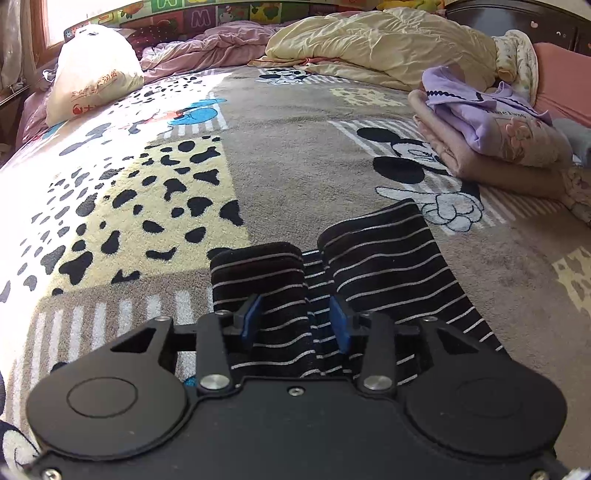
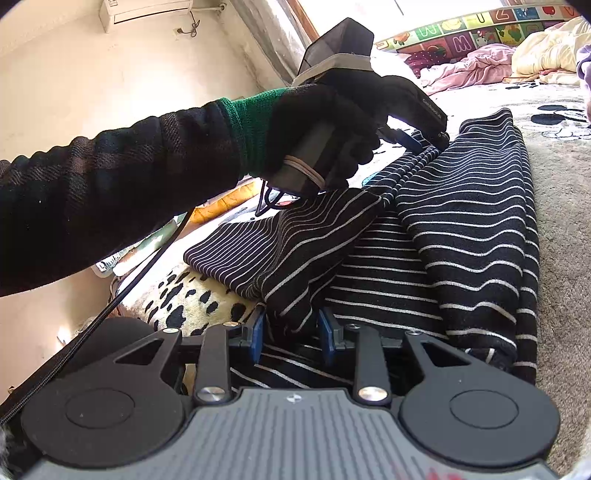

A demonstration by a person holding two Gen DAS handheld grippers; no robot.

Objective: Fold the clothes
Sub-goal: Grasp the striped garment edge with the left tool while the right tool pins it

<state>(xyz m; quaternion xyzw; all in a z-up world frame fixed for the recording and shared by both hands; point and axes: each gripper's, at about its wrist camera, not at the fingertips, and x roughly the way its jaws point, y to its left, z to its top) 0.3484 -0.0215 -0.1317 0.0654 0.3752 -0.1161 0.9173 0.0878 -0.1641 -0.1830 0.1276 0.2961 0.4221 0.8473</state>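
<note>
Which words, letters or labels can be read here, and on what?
"M": tile of the alphabet mat, also seen by the right wrist camera.
"W": mat tile.
"U", "Z": mat tiles.
Red print on the white bag: too blurred.
Script on the purple shirt: too small.
Lettering on the left gripper's body: unreadable.

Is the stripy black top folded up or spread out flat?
Partly folded: the striped top has both sides turned in over its middle, not spread flat.
</note>
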